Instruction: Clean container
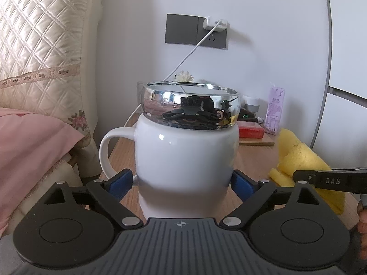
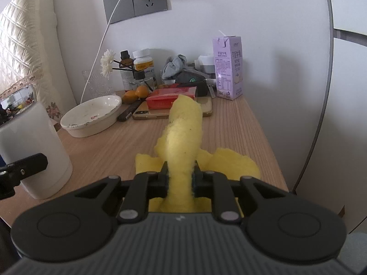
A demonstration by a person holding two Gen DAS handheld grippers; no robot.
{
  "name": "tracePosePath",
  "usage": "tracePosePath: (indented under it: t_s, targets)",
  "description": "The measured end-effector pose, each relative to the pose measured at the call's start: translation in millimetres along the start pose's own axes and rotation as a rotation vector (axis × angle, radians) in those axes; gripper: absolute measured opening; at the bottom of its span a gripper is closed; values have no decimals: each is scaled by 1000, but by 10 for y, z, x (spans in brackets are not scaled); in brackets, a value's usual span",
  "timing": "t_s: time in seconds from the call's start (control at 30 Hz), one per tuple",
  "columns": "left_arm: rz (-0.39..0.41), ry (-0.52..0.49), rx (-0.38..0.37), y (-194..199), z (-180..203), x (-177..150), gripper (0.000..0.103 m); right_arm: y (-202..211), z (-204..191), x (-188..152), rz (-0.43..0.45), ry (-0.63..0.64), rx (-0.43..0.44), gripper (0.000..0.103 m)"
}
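Note:
A white mug (image 1: 183, 158) with a mirrored chrome lid (image 1: 190, 107) and its handle to the left stands on the wooden table. My left gripper (image 1: 183, 183) is shut on the mug's lower body, blue pads (image 1: 121, 183) on both sides. The mug also shows at the left edge of the right wrist view (image 2: 34, 151). My right gripper (image 2: 181, 178) is shut on a yellow cloth (image 2: 183, 137), held just above the table to the right of the mug. The cloth also shows in the left wrist view (image 1: 300, 158).
A dirty white bowl (image 2: 91, 119) sits behind the mug. At the back stand a red box (image 2: 172, 100) on a phone, bottles (image 2: 142, 66), oranges, a flower, and a purple carton (image 2: 227, 66). A cushioned headboard (image 1: 41, 57) is at left. The table edge (image 2: 273, 151) runs along the right.

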State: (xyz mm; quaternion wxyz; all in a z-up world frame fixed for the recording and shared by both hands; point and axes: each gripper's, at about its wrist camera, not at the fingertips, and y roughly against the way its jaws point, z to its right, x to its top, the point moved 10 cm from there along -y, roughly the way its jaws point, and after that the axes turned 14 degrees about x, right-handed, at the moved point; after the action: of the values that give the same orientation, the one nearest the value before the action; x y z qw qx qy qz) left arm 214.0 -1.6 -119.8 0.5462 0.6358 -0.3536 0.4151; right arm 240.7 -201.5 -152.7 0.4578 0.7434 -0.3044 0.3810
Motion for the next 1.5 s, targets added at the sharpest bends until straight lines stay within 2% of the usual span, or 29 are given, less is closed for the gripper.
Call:
tracePosePath:
  t_s: [0.13,0.2,0.23,0.27,0.5,0.67,0.9,1.07,1.23,1.5]
  targets:
    - [-2,-7,12,1,-16,2,98,-4,2,20,5,-8,7,22]
    - [12,-22,23,31,-14,9,98,8,1,31,14,-14,10,46]
    - [19,-26,26,51,-17,18,99,22,0,42,22,-16,8,64]
    - [27,-26,28,78,-24,33,99,44,-10,58,28,-13,4,66]
    - [63,-17,13,372,-121,171,102,270,-180,193,64,-4,17,70]
    - [135,-80,92,727,-271,341,102,632,-386,267,97,-1,30,80]
    - [58,-11,82,1080,-407,372,102,1091,-605,288,122,-11,44,87]
    - [25,-17,83,1312,-349,299,102,1379,-745,239,140,1,47,102]
    - [35,-1,58,1531,-328,311,102,1593,-781,238,163,-12,47,103]
    - [23,-11,60,1623,-341,265,103,1706,-825,169,148,-7,31,103]
